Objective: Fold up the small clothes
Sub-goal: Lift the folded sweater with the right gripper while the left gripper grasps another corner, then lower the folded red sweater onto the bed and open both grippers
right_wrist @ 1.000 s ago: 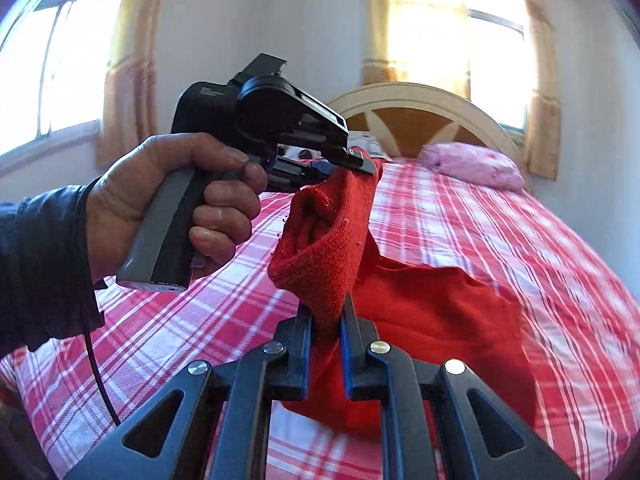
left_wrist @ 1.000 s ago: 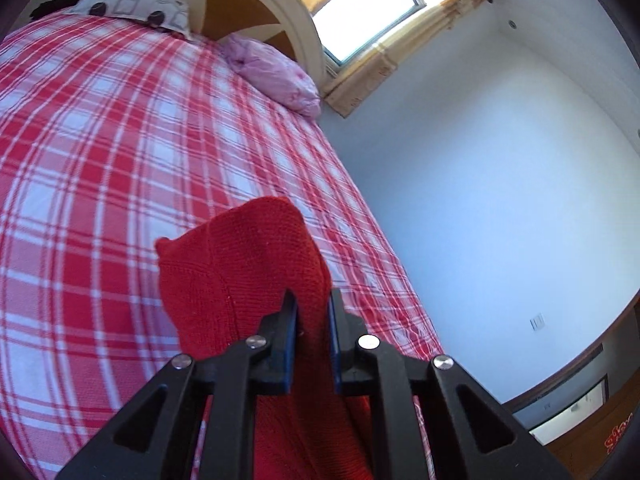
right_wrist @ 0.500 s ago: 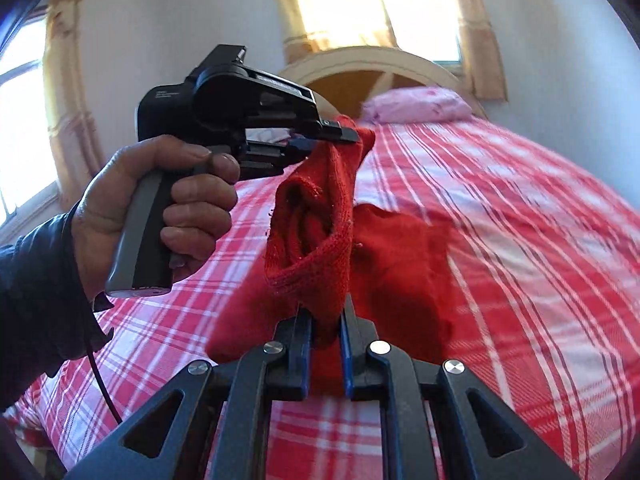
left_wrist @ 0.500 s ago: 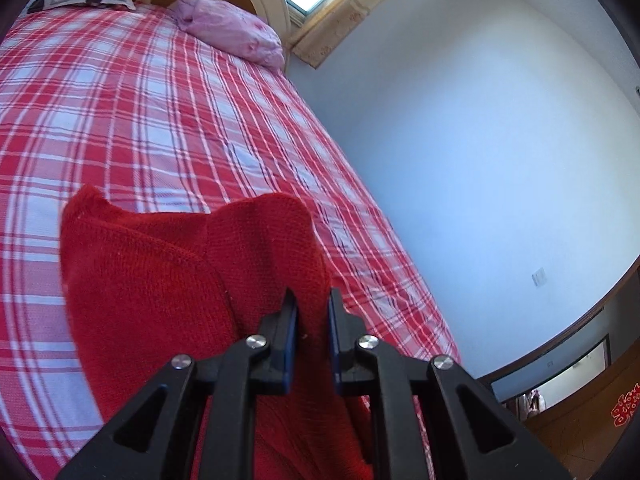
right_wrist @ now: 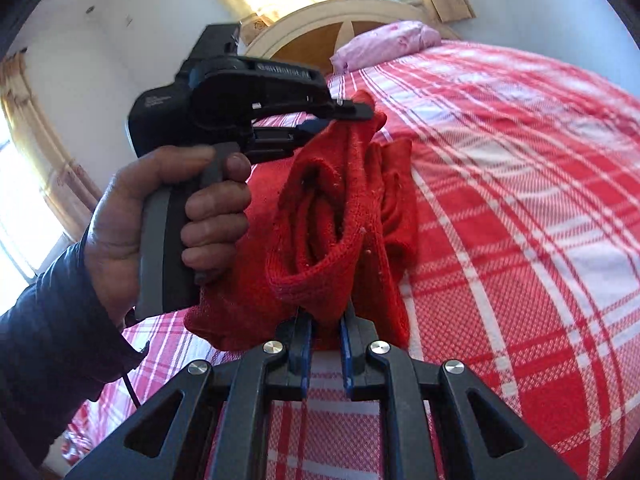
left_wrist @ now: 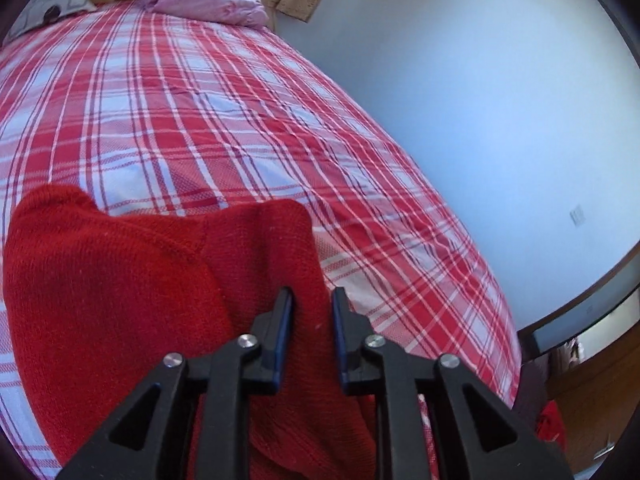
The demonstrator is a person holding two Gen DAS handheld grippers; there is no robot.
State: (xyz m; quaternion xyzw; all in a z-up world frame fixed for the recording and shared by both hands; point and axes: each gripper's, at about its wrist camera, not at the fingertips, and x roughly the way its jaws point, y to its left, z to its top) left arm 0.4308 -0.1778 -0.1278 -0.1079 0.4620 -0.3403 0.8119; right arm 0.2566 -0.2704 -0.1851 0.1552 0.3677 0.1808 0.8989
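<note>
A small red knitted garment (left_wrist: 120, 280) hangs between my two grippers above the red plaid bed (left_wrist: 200, 100). My left gripper (left_wrist: 311, 300) is shut on one edge of it; its lower part drapes onto the bed. In the right wrist view my right gripper (right_wrist: 325, 316) is shut on the garment's (right_wrist: 332, 216) ribbed hem. The left gripper (right_wrist: 352, 114), held in a hand, pinches the opposite edge higher up. The cloth sags in folds between them.
The plaid bedspread (right_wrist: 520, 200) spreads wide to the right. A pink pillow (left_wrist: 208, 0) and a patterned pillow (left_wrist: 52, 8) lie by the headboard (right_wrist: 320, 28). A white wall (left_wrist: 480, 100) runs along the bed's right side, with a wooden cabinet (left_wrist: 592, 400) below.
Both grippers have carried the garment lower and closer to the bed. The views have tilted down, and more of the garment spreads on the bedspread.
</note>
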